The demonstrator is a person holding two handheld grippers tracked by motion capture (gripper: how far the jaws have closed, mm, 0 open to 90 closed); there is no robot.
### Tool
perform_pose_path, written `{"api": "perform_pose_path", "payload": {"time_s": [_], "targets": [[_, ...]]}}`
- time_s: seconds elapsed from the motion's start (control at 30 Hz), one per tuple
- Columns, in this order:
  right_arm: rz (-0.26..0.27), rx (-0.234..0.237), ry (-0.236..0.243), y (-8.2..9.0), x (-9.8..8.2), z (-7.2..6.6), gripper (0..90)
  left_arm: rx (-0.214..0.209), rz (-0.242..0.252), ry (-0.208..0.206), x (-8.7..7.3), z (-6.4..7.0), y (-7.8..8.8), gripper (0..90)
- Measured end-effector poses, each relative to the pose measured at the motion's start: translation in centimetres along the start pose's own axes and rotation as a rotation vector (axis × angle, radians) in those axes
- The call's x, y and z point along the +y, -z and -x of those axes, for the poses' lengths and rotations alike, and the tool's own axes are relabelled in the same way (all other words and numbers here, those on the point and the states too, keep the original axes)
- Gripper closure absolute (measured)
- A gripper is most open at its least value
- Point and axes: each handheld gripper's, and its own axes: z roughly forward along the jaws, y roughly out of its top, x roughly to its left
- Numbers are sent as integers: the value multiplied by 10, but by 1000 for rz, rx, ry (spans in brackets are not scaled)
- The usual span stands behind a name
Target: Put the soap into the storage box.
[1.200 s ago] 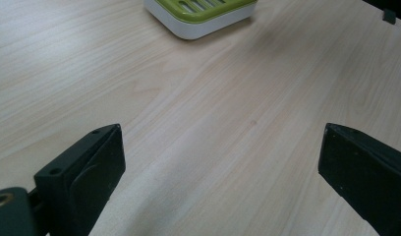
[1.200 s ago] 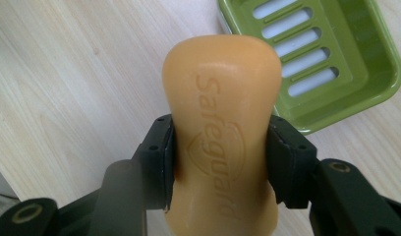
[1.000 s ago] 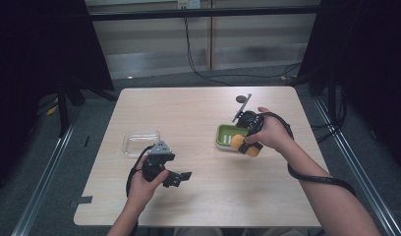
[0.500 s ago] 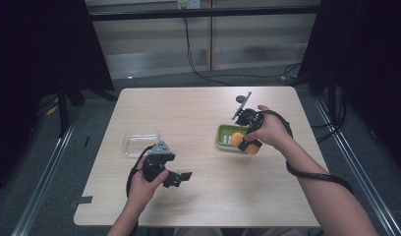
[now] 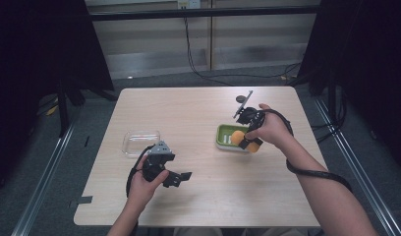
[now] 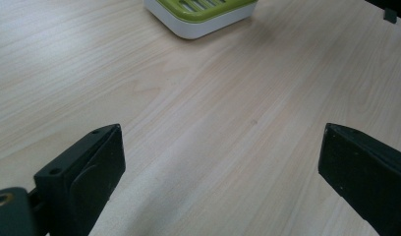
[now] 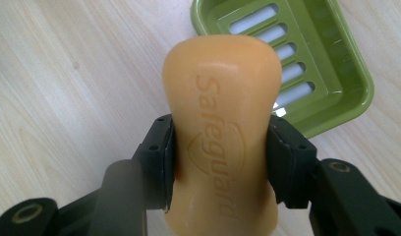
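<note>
Orange soap (image 7: 222, 142) sits clamped between the jaws of your right gripper (image 7: 220, 162), its waist pinched by the two black pads and its embossed face turned up toward the camera; the grip looks firm and centred, so don't squeeze harder, since a soft bar can dent or squirt out. From the right gripper view the bar hangs over the near corner of the green soap dish (image 7: 346, 73), part above bare table (image 7: 66, 73) and part above the rim, and you cannot tell from these pictures whether its far end touches the dish. As a judgement, the step is seating the bar in the dish: carry it further over the slotted floor, line its long side up with the long side of the dish, lower until it rests flat on the slats, and only then let the jaws part, drawing back without nudging the light dish sideways. Your left gripper (image 5: 171, 178) rests near the front of the table with its jaws standing wide apart and nothing between them; keep it parked there, or use it to steady the dish if it slides. Further off to the left lies a clear plastic lid or tray (image 5: 141, 141), well apart from the work
</note>
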Motion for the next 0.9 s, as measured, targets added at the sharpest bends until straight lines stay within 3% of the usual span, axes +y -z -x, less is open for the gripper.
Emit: {"api": "perform_pose_path", "payload": {"time_s": [0.47, 0.57, 0.9], "targets": [[-7, -5, 6, -4, 7, 1, 502, -2, -1, 1, 0, 0, 0, 38], [-10, -24, 21, -4, 8, 2, 502, -2, -2, 0, 0, 0, 0, 38], [-11, -12, 25, -7, 14, 6, 501, -3, -3, 2, -1, 0, -1, 38]]}}
